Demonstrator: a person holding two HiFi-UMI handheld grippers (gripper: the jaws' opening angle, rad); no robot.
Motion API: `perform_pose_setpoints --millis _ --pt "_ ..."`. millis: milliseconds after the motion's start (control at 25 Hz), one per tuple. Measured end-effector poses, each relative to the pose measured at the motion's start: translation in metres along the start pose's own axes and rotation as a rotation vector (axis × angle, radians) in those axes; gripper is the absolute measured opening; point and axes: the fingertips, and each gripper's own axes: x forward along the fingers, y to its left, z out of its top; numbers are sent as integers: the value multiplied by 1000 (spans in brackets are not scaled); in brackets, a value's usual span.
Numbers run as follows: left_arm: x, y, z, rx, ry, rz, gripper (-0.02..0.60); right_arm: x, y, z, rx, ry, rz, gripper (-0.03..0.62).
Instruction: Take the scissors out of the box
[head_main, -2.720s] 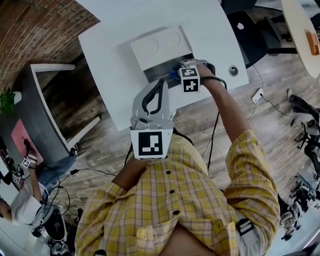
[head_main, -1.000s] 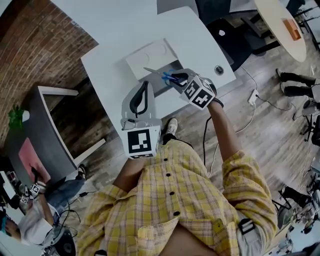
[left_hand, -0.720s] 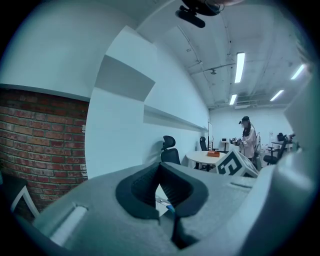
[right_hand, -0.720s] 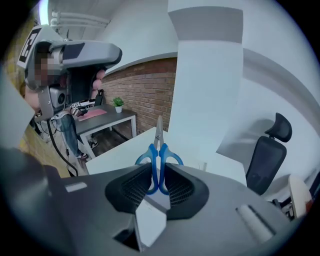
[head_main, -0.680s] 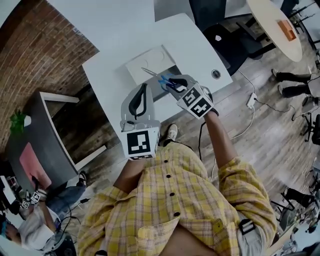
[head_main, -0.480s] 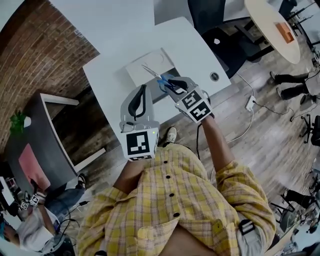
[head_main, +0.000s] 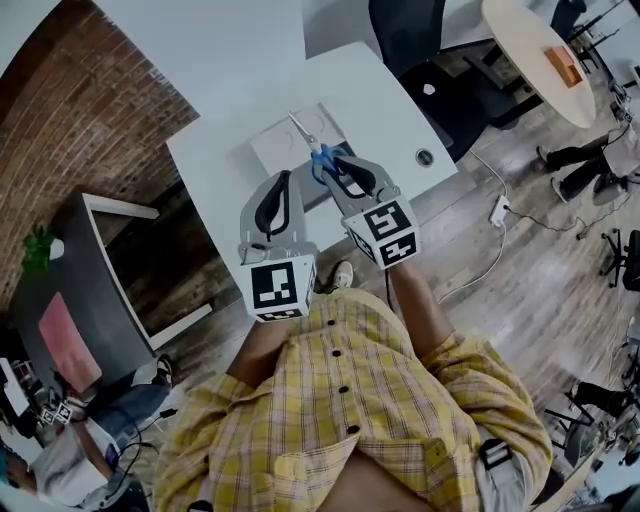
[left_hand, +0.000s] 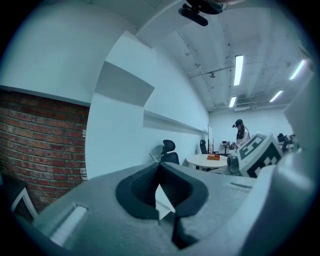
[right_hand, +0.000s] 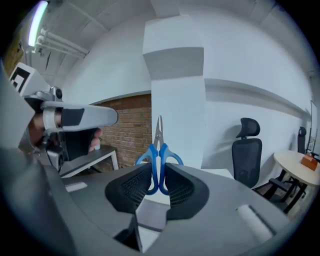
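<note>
Right gripper view, scissors (right_hand: 159, 155) upright, blades up, handles clamped between fingers (right_hand: 131, 192)

Left tool (left_hand: 161, 166) closed and empty, brick wall (left_hand: 40, 145) left, round table (left_hand: 207, 161) beyond

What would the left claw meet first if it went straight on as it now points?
Likely nothing near: the left claw points almost level over the white table, so its way looks free to the white wall by the office chair; depth is unclear.
</note>
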Motion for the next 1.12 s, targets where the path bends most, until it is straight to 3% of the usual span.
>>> perform_pose_setpoints --millis 520,1120 --pt "-3 4 5 -4 -18 -10 2 -23 6 46 103 -201 -138 91" --pt "5 7 11 3 -40 -17 2 -25 2 63 100 -256 -165 91"
